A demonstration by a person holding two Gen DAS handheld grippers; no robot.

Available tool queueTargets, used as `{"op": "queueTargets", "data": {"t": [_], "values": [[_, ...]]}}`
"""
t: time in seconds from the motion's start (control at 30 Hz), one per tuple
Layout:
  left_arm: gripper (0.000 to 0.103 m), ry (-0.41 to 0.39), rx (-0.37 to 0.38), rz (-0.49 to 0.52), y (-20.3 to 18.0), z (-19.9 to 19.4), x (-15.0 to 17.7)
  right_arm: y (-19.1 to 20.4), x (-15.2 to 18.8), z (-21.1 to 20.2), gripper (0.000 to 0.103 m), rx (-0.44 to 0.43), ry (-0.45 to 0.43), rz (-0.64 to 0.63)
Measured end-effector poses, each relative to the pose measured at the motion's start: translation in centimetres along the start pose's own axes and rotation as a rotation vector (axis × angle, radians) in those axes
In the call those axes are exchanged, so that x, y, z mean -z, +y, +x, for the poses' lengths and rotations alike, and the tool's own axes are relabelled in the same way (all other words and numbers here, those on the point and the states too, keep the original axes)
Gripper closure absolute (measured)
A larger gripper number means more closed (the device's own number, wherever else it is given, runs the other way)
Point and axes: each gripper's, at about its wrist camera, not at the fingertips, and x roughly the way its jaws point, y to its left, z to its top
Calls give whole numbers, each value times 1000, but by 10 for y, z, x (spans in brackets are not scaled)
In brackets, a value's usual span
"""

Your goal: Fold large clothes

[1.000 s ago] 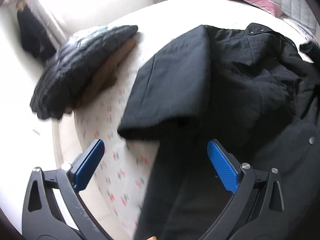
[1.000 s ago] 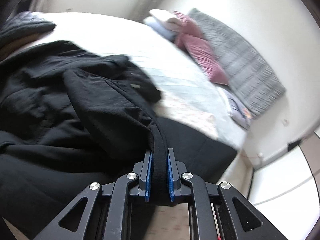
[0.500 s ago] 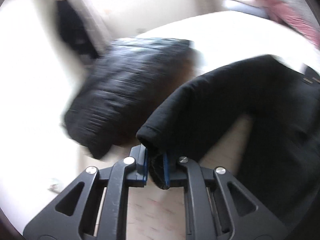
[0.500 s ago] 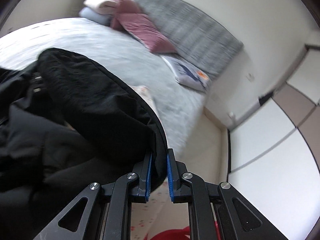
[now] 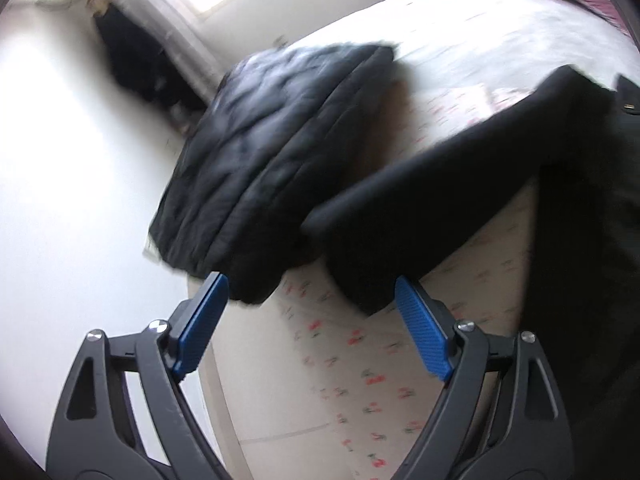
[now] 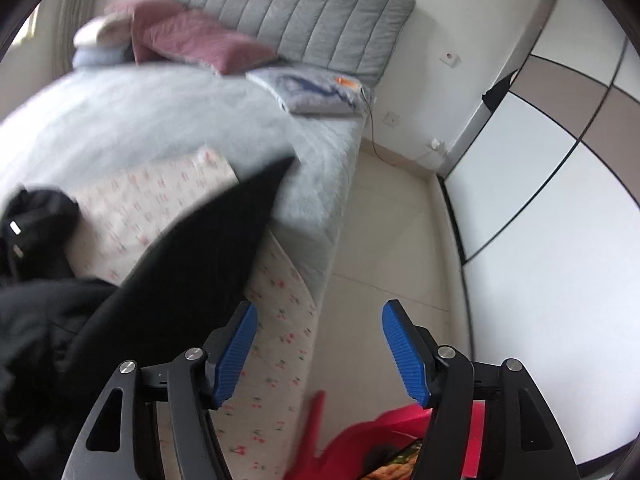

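A large black coat point(image 5: 580, 200) lies spread on the cherry-print bedsheet point(image 5: 360, 360). One sleeve point(image 5: 400, 208) stretches out toward my left gripper point(image 5: 309, 280); its cuff rests just ahead of the right finger. That gripper's jaws are opening and hold nothing. In the right wrist view the other sleeve point(image 6: 208, 248) lies flat on the bed, left of my right gripper point(image 6: 320, 305). The right jaws are opening too, with only sheet and floor between them. The coat's body point(image 6: 36, 320) bunches at the far left.
A folded black puffer jacket point(image 5: 272, 152) sits at the bed's corner beside the sleeve. Pink pillows point(image 6: 192, 40) and a grey headboard point(image 6: 300, 8) are at the far end. A red object point(image 6: 360, 448) stands on the floor below the right gripper, near a wardrobe point(image 6: 560, 160).
Half a second ago each gripper was shut on a sleeve cuff. Both have let go, and the sleeves now lie stretched out on the bed. The right gripper swung toward the bed's edge.
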Motion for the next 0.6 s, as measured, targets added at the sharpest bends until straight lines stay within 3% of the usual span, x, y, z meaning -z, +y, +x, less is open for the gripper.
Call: {"op": "queueTargets", "data": {"t": [0.07,0.13,0.3,0.43,0.6], "values": [[15,-61,16,40,-17,-25,-15,7,-7,-18,24,-85,-23,-9],[3,-120,42,80,-38,-45,-32,22,-12,-32,19,-176,-28,-35],[1,-224,83,255,-110,-57,-77,85,-27,-23,17,-402,64,-153],[1,-219,112,355,-170,-36,-117,138,-38,13,17,-482,136,-190],[1,-151,220,312,-215,-2,-163,197,-60,75,17,-583,246,-181]]}}
